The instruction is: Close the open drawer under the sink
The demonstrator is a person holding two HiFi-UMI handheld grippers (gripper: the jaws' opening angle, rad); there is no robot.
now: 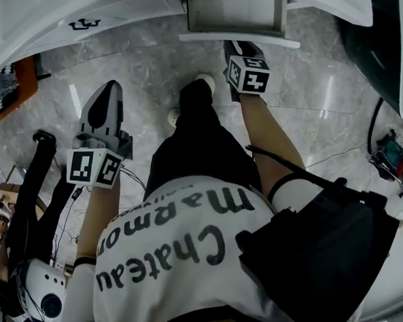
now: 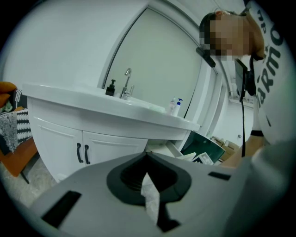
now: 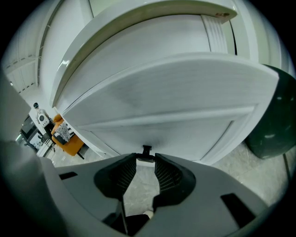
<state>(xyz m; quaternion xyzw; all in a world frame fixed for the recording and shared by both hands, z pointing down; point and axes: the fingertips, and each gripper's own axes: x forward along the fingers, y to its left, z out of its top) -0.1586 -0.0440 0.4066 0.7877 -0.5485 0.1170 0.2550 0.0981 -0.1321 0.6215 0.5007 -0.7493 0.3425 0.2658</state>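
Note:
The open white drawer (image 1: pixel 236 16) juts from the vanity at the top of the head view; its front panel (image 3: pixel 175 92) fills the right gripper view. A small black handle (image 3: pixel 146 151) sits on that panel. My right gripper (image 3: pixel 146 159) reaches the drawer front (image 1: pixel 237 39), its fingertips closed on the handle with a narrow gap left between the pads. My left gripper (image 1: pixel 107 97) hangs apart over the floor at the left, jaws together and empty. In the left gripper view its tip (image 2: pixel 147 157) points toward the vanity, and the drawer (image 2: pixel 163 149) shows to the right of the cabinet doors (image 2: pixel 92 148).
A dark green bin (image 3: pixel 273 115) stands right of the drawer, also seen in the head view as the bin (image 1: pixel 375 45). An orange chair (image 1: pixel 19 84) is at the far left. The person's feet (image 1: pixel 205 82) stand before the drawer. Cables and a tool (image 1: pixel 389 151) lie at the right.

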